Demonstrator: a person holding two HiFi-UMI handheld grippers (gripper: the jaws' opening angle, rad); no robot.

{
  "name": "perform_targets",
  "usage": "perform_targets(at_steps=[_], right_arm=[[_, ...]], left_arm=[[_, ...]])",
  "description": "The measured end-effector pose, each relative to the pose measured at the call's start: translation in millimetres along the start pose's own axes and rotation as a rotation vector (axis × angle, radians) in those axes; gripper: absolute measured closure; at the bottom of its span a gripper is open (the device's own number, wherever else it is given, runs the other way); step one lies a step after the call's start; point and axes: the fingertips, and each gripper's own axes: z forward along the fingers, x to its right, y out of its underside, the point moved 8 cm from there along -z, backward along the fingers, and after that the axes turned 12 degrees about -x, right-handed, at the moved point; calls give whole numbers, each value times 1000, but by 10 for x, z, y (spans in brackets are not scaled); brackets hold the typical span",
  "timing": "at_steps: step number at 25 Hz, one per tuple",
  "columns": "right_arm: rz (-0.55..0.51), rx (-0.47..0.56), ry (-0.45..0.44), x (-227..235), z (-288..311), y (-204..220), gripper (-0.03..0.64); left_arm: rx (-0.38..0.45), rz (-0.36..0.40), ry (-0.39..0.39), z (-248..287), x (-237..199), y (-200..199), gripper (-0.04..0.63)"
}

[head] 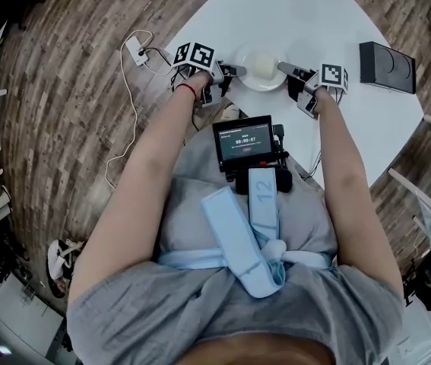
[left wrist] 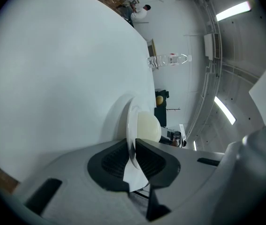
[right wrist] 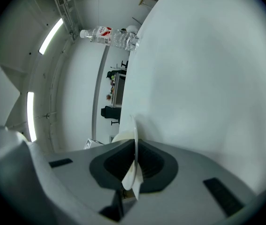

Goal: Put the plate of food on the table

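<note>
A white plate (head: 245, 78) with a pale round bun (head: 263, 65) on it sits low over the near edge of the white round table (head: 306, 21). My left gripper (head: 234, 71) is shut on the plate's left rim (left wrist: 132, 139), the bun (left wrist: 148, 127) just past the jaws. My right gripper (head: 285, 68) is shut on the right rim (right wrist: 134, 142). From these views I cannot tell whether the plate rests on the table.
A black box (head: 387, 66) lies on the table at the right. A clear water bottle (right wrist: 107, 35) stands at the table's far side (left wrist: 169, 59). A white power strip (head: 135, 50) with its cable lies on the wooden floor to the left.
</note>
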Motion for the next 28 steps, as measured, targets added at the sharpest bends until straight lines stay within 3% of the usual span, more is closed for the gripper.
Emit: perform_targets(at_steps=[7, 13, 16, 22, 28], right_arm=[[1, 15, 24, 21, -37, -16, 578], [-9, 29, 48, 29, -76, -30, 578], [-12, 31, 53, 21, -79, -32, 578], [-9, 33, 65, 14, -92, -37, 578], [-15, 28, 88, -2, -85, -40, 577]], left_arm=[[-57, -53, -37, -47, -28, 44, 565], [-52, -36, -41, -167, -16, 77, 565], [-35, 15, -24, -207, 95, 83, 565], [41, 190, -11, -246, 483, 171, 565], [83, 282, -129, -260, 549, 341, 565]])
